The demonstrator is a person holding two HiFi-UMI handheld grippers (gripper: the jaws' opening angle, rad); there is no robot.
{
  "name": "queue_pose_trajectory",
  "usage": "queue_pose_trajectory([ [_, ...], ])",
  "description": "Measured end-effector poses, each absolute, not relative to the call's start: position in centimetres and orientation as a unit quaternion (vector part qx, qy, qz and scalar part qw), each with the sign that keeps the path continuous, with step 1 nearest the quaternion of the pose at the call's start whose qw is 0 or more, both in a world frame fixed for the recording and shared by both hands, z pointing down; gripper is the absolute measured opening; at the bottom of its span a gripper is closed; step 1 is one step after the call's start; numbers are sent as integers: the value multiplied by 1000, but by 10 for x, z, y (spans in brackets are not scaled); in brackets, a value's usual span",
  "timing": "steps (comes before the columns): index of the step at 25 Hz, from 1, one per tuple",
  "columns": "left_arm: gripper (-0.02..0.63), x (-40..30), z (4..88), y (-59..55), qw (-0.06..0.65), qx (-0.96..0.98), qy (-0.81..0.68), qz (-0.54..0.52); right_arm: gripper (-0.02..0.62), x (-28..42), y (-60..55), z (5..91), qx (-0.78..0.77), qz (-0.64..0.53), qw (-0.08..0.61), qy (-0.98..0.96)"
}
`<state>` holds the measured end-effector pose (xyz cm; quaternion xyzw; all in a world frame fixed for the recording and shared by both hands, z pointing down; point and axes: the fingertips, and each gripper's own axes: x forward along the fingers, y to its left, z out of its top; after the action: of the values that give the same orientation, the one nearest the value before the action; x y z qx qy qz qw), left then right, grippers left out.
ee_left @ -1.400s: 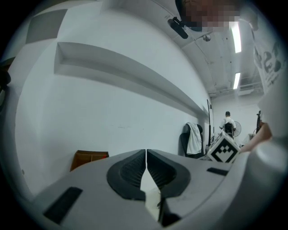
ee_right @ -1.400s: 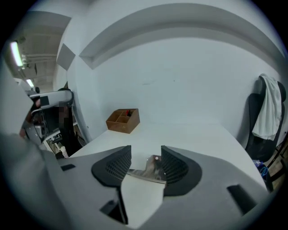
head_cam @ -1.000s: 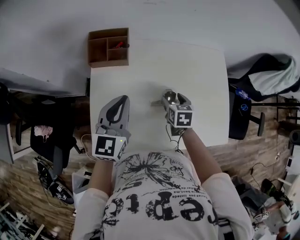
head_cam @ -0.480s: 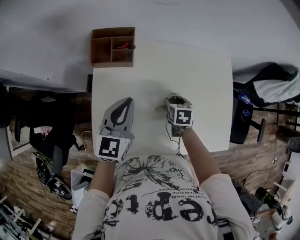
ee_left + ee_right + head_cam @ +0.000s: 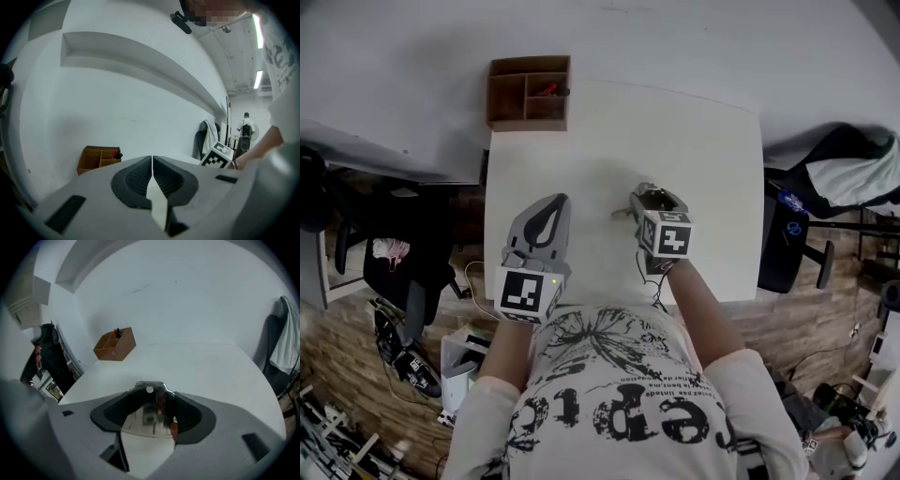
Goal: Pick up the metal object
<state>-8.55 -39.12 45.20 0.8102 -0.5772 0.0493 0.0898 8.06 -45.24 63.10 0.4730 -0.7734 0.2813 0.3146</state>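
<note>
Seen from above, a person stands at 6 o'clock of a white table [image 5: 703, 141], with a gripper in each hand. The right gripper [image 5: 649, 199] is near the table's centre. The left gripper [image 5: 551, 206] is at its 9 o'clock, apart from it.

Only the right gripper view shows the grasp: both jaws press on a shiny metal object [image 5: 149, 411] with a small hole near its top edge. From above, the gripper covers most of that object, and a thin part pokes out toward 9 o'clock. No view shows whether it rests on the table or is clear of it.

The left gripper view shows its jaws touching, with nothing between them.

A wooden box [image 5: 528, 92] with compartments stands at the table's 11 o'clock corner, and a red item [image 5: 546, 90] lies inside it. The room has a white wall and a wood floor. A dark chair [image 5: 780, 239] at 3 o'clock has cloth [image 5: 853, 164] beside it. Clutter at both lower corners is too small to make out.
</note>
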Motion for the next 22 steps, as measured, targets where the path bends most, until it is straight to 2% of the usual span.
queue_pose_trajectory([
  [22,12,-18,338,-354,5,802,-597,20,279,131,-410,361,460,48,67,-884],
])
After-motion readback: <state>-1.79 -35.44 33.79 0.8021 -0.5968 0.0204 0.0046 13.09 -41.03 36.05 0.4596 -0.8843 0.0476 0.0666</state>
